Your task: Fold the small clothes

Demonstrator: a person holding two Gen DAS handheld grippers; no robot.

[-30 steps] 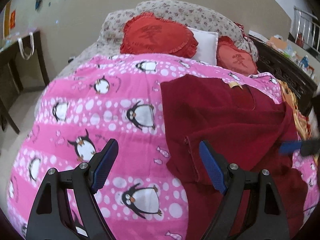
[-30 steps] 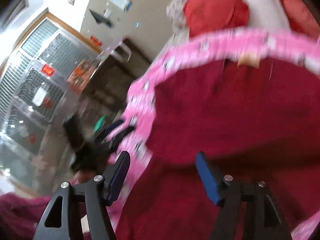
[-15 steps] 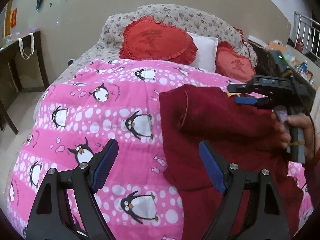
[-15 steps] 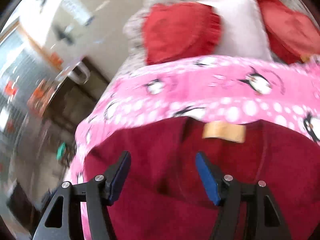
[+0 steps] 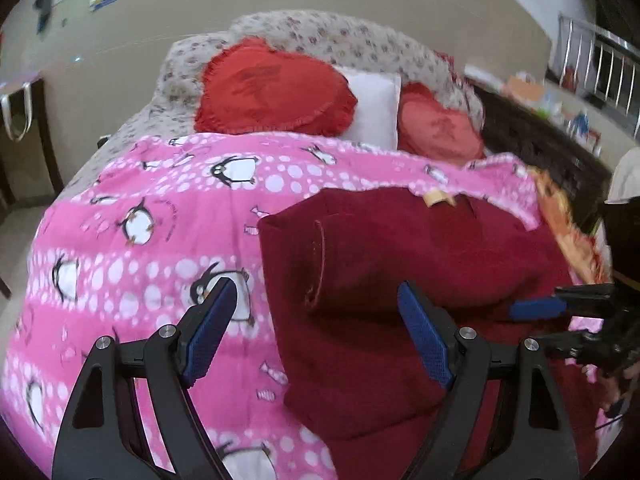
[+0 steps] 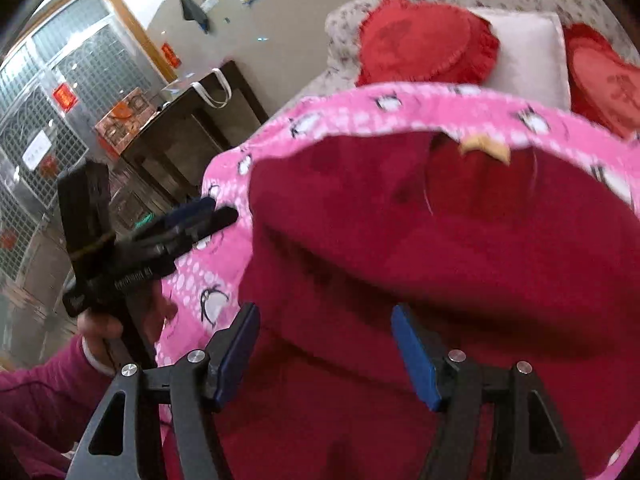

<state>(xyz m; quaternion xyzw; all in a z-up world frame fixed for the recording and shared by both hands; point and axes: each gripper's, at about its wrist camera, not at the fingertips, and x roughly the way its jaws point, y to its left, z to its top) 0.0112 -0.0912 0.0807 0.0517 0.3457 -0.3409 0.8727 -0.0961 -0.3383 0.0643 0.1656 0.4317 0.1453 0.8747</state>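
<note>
Two black grippers with blue-padded fingers hover over the bed, both spread wide and holding nothing. Nearest the left wrist camera, the left gripper (image 5: 314, 336) hangs above the left edge of the dark red fleece garment (image 5: 400, 280), one finger over the cloth and the other over the pink penguin-print quilt (image 5: 140, 240). The right gripper (image 6: 324, 356) sits low over the garment's near part, its fingers apart with red cloth showing between them. The garment lies partly folded on the quilt's right half, a stitched hem running down its left side and a small tan label (image 5: 438, 199) at the far collar edge. Beyond the quilt lean two red heart-shaped cushions (image 5: 272, 88) with a white pillow (image 5: 378, 108) between them, against a floral-print bolster (image 5: 340, 40). A dark wooden desk (image 6: 188, 128) stands to the bed's left.
</note>
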